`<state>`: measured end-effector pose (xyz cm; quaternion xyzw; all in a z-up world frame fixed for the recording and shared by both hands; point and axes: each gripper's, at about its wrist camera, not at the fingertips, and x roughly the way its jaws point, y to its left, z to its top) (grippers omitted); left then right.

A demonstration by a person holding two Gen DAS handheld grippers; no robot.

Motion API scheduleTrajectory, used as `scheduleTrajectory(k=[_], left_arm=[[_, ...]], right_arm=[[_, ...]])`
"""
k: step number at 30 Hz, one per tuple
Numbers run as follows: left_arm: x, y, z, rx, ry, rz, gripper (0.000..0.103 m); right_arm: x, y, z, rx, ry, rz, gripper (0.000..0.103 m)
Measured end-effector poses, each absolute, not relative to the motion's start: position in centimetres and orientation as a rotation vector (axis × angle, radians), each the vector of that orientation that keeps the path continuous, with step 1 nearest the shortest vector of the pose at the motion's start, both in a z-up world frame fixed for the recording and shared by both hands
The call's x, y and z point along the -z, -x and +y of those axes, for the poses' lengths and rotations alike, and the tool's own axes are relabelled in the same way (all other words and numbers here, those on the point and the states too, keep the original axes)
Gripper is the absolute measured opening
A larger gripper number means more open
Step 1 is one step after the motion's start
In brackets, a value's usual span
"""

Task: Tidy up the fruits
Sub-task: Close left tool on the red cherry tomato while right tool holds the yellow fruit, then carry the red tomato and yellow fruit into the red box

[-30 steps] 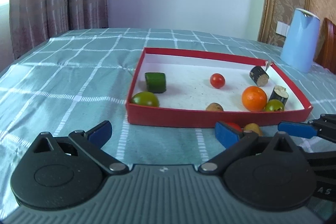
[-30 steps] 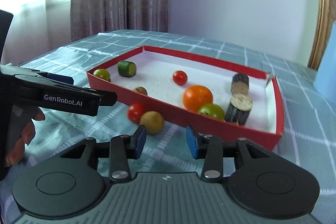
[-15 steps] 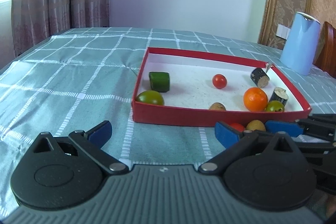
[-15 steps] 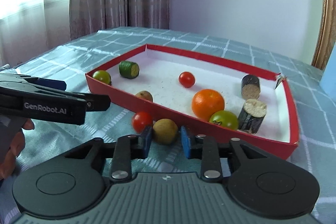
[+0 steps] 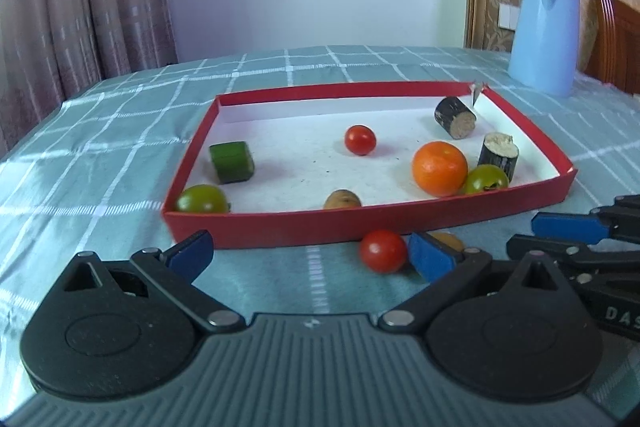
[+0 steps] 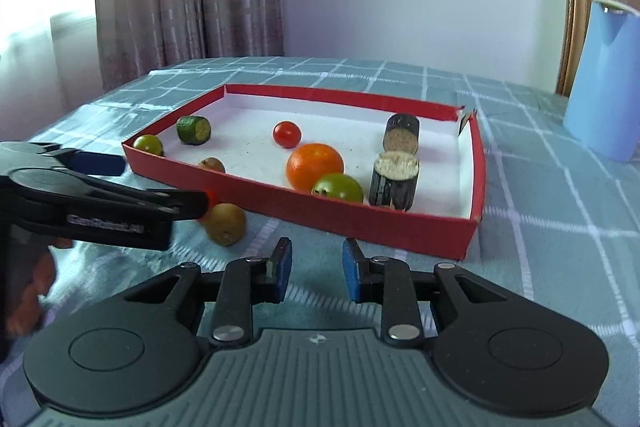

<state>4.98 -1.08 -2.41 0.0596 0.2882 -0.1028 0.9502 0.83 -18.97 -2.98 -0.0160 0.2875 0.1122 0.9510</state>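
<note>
Most of the fruit already sits in the red tray (image 5: pixel 360 227): an orange (image 5: pixel 439 168), a small red tomato (image 5: pixel 360 139), two green tomatoes (image 5: pixel 202 199) at its near corners, a green chunk (image 5: pixel 232 161), a brown fruit (image 5: pixel 342 199) against the near wall, and two dark cylinder pieces (image 5: pixel 455 111) toward 2 o'clock.

Two pieces are left on the bench, just outside the near wall. In my left view the loose red tomato (image 5: pixel 383 251) lies at 12 o'clock, just beside my right-hand pad, with the loose brown fruit (image 6: pixel 225 223) mostly hidden behind that pad. My left gripper (image 5: pixel 310 255) is spread wide and holds nothing. My right gripper (image 6: pixel 315 269) is narrower, also empty, and the brown fruit lies at 10 o'clock from it, outside its fingers.

I judge the job nearly done: those two strays need lifting into the tray.
</note>
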Motion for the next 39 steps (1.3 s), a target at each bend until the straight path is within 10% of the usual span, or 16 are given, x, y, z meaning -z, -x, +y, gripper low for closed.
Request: scheduleTrajectory(k=[12,19,39], left_arm=[[3.3,-5.8,-2.2,0.284,-0.155,0.635,0.073],[3.1,-5.3,-2.4,0.361,-0.139,0.621,0.026],[2.7,-4.4,1.9,0.090,-0.033,0.609,0.024]], right_arm=[[3.0,-0.7,-19.4,-0.232,0.004,0.579,0.027],[3.2,-0.9,-19.4,-0.229,-0.017,0.591,0.027],[2.3,-1.2,-13.2,-0.354,0.125,0.558,0.027]])
